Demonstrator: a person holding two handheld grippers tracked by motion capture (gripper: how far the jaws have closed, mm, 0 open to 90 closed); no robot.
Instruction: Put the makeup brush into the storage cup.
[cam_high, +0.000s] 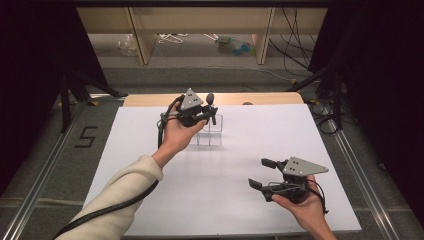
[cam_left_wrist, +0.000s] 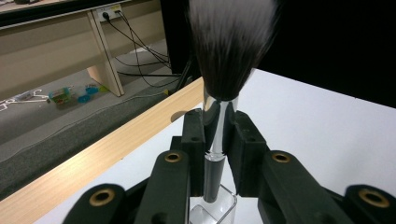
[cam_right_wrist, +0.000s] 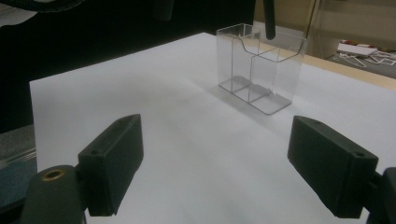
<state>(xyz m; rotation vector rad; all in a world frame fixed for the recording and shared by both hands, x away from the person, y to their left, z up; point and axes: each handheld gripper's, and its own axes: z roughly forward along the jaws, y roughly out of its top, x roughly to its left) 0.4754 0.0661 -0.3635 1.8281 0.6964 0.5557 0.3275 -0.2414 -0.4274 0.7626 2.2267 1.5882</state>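
Black jaws of the left gripper (cam_left_wrist: 219, 140) clamp the silver ferrule of a makeup brush (cam_left_wrist: 223, 70), bristles up, at centre frame; its handle tip dips into a clear acrylic organizer (cam_right_wrist: 259, 65) on the white table (cam_high: 150, 150). Lower right in the high view, the right gripper (cam_high: 262, 174) stands wide open, holding nothing.

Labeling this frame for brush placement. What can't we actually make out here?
- Makeup brush bristle tip: cut off by the top edge, left gripper view.
- Brush handle end: hidden behind the left tongs; contact with the clear organizer floor is unreadable.
- Which compartment: high view too small, hand covers it.
- Right tongs: open, nothing between them.
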